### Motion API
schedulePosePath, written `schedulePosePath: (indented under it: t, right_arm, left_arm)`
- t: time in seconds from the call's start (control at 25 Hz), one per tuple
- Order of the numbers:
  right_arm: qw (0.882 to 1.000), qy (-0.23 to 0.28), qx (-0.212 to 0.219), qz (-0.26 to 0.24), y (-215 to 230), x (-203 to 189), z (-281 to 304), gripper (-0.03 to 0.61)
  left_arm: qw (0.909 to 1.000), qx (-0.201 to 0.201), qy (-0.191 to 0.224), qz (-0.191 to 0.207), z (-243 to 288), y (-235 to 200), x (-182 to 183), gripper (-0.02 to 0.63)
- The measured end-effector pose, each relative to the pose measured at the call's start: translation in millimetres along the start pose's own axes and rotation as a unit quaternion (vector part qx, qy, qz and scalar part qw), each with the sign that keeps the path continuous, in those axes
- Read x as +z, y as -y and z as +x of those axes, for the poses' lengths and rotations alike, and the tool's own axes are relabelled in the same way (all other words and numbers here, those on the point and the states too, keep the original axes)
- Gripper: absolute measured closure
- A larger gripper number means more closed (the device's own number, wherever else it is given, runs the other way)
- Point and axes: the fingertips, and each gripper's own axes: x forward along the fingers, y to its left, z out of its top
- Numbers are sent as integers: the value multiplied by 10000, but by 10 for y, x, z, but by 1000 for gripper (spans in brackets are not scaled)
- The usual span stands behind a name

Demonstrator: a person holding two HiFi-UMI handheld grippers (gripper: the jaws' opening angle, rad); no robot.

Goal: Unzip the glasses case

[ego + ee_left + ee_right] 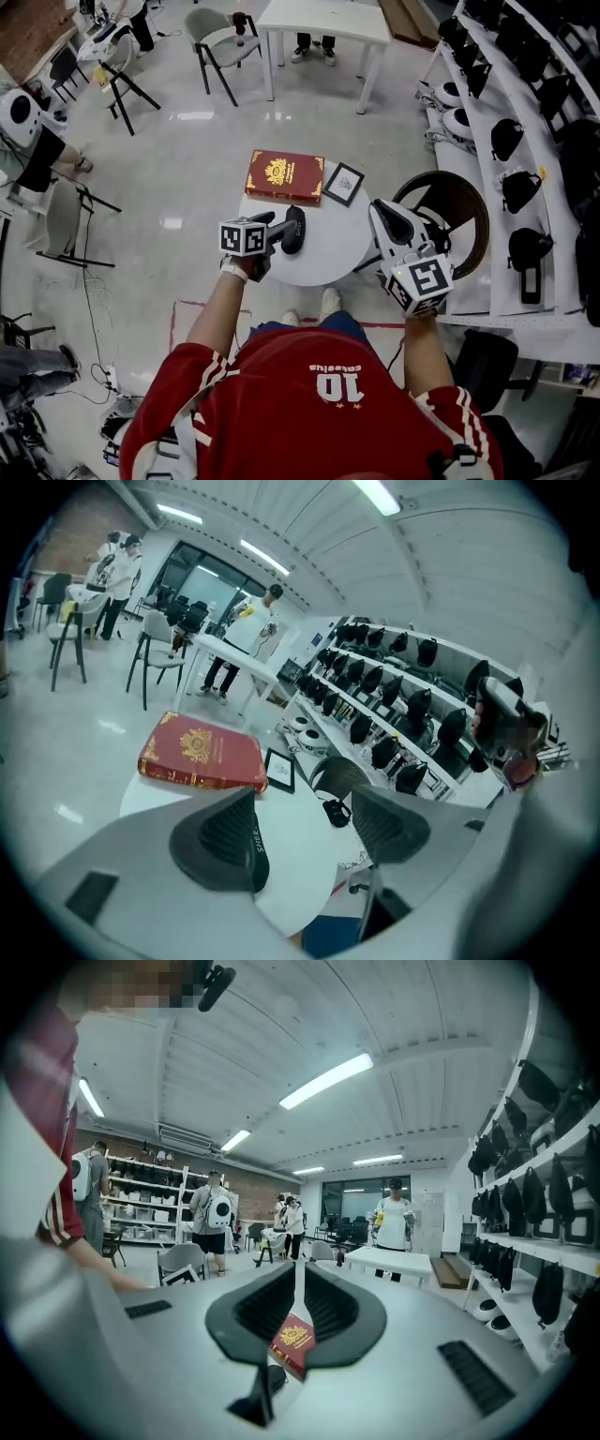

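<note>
The black glasses case [294,230] lies zipped shut on the round white table [328,248], near its left side. My left gripper [279,227] is open at the case's left flank, its cube just behind. In the left gripper view the jaws stand wide apart [305,813]. The case [256,853] shows right against the left pad [223,832], and I cannot tell whether they touch. My right gripper [386,214] hangs off the table's right edge, away from the case. Its jaws [300,1283] are shut with nothing between them.
A red book with a gold emblem [284,176] lies at the table's far side, with a small black-framed picture [344,184] to its right. A round dark chair [450,211] and shelves of black gear [525,141] stand to the right. People and chairs are further off.
</note>
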Motion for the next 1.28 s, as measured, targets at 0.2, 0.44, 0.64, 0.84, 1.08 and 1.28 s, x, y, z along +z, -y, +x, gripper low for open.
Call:
schedulePosePath:
  t: [0.2,0.44,0.64,0.84,1.08,1.28]
  right_arm:
    - [10000,13,3,67,-79,-42,-17,555]
    - [9998,-67,-106,124,-17,-70,-117,555]
    - [9991,335,-201,139,-71,253,-214,555]
    - [9979,617,-152,-131,-278,526,-238,555]
    - [9968,751,-225,-122,-399,655,-242,555]
    - [9951,923,-352,23,-439,726,-187,555]
  left_arm:
    - [9987,-57,351,372,-336,272,275,298]
    - [9914,-101,929,917,-760,642,688,298]
    - [9786,-222,1492,1402,-1142,1040,1063,299]
    - [9630,-310,2037,1738,-1550,1326,1297,321]
    - [9407,79,2634,2136,-1878,1493,1515,387]
    - [9304,190,2837,2315,-1987,1638,1625,442]
